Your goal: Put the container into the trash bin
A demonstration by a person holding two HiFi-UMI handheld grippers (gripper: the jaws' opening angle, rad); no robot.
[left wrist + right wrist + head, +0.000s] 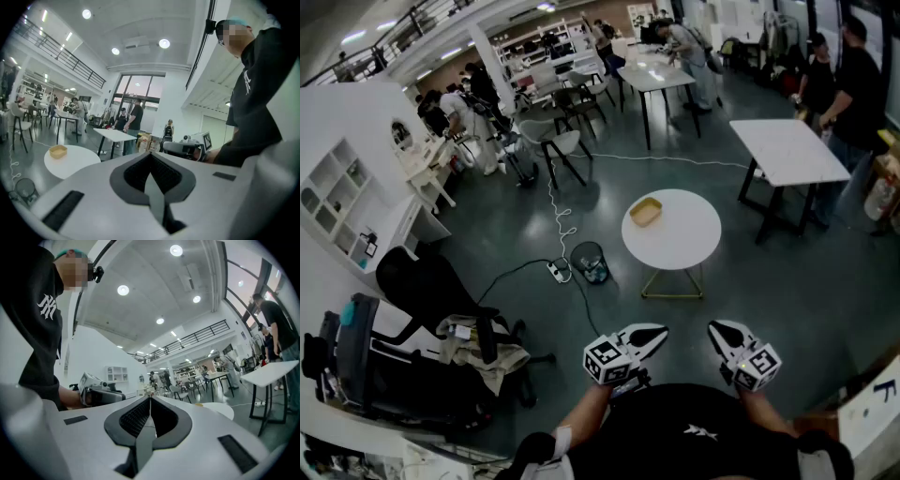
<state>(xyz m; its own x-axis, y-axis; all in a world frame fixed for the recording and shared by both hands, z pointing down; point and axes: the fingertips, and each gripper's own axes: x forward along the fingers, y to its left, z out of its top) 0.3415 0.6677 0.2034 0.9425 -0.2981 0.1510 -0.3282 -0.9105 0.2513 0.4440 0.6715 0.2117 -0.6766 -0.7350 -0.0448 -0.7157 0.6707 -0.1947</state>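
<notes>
A shallow yellow container (645,212) lies near the left rim of a round white table (684,244). A dark mesh trash bin (589,262) stands on the floor to the left of that table. My left gripper (652,335) and right gripper (719,330) hang side by side in front of my body, well short of the table, both shut and empty. The left gripper view shows its jaws (151,155) pressed together, with the container (58,151) and bin (24,187) far off at the left. The right gripper (150,399) is shut too.
A power strip and white cable (558,270) lie on the floor beside the bin. A black chair with cloth (478,342) sits at the left. A square white table (787,150) stands at the right with people (853,84) near it. More tables and chairs fill the back.
</notes>
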